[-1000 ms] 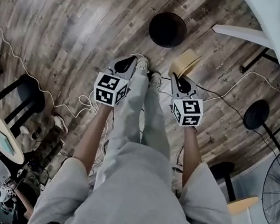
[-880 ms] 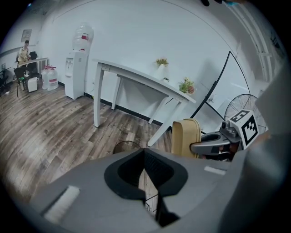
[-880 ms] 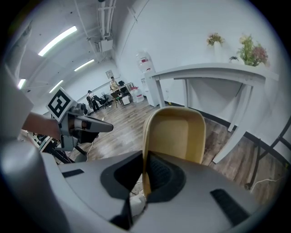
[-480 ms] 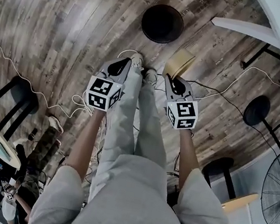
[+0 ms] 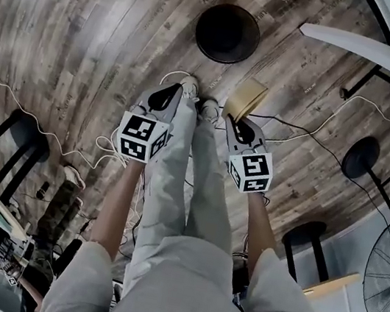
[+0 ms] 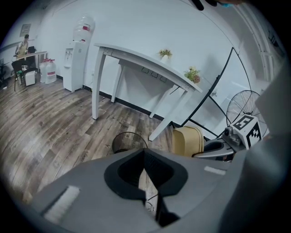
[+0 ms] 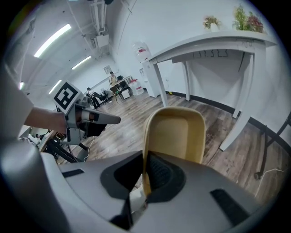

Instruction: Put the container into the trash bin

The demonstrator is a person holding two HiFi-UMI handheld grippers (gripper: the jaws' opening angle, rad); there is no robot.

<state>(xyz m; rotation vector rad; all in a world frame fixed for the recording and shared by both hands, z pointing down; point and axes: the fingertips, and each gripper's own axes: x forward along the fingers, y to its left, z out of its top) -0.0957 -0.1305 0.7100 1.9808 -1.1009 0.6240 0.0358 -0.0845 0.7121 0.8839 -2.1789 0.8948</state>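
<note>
**Ahead and a little left of the held container: the bin's open mouth**

Between the jaws of the right gripper (image 5: pixel 239 126) sits one side wall of the tan container (image 5: pixel 246 97). The jaws are pressed onto that rim at its near end. The right gripper view shows the tub standing up out of the jaws, hollow side facing the camera. Its long axis runs straight on from the gripper, away from the person.

The black trash bin (image 5: pixel 202 32) stands on the wooden floor (image 5: pixel 89 36) beyond the person's shoes (image 5: pixel 190 87). It is apart from the container, farther forward and off to the left of the line the container points along. From the left gripper view the bin lies dead ahead of those jaws, with the container just to its right. It does not show in the right gripper view.

The left gripper (image 5: pixel 168 94) has its jaws brought together on nothing, with only a sliver of floor showing between them.

The right hand is the one that matters, and the container's far end is already the part nearest the bin. As I judge it, the coming move needs a reach forward and a swing left. That would put the tub over the mouth before the grip is let go. A straight push ahead would likely drop it beside the right edge of the bin.
</note>
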